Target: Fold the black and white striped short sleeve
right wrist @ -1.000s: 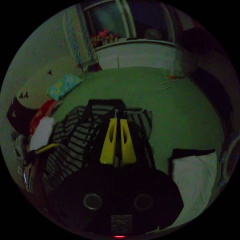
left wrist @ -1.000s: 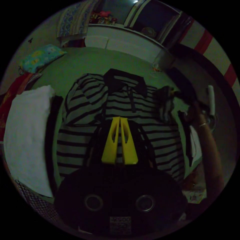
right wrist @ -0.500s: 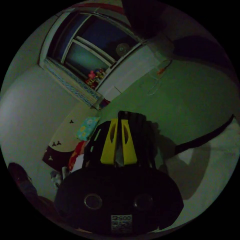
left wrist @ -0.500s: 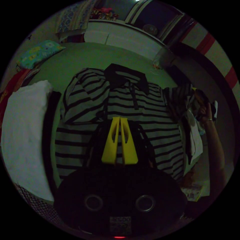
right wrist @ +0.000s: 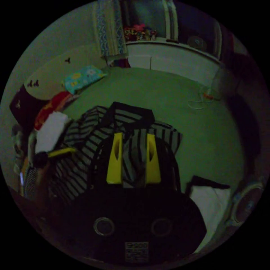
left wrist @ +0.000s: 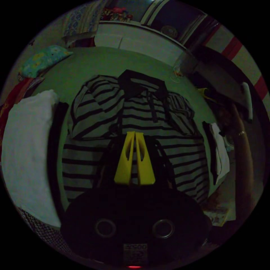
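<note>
Yellow left gripper: jaws pressed together, low centre, over the shirt.
Right gripper: jaws spread, empty.
Striped polo shirt: mid-frame on green bed, sleeves folded inward.
Risk: loosely tucked sleeves may spring open during the next fold.

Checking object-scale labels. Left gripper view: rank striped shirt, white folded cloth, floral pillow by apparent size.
1. striped shirt
2. white folded cloth, though it lies nearer the lens edge, so the fisheye makes the gap unsure
3. floral pillow, clearly smallest and farthest

Striped cloth shirt lies matt on smooth green sheet.
</note>
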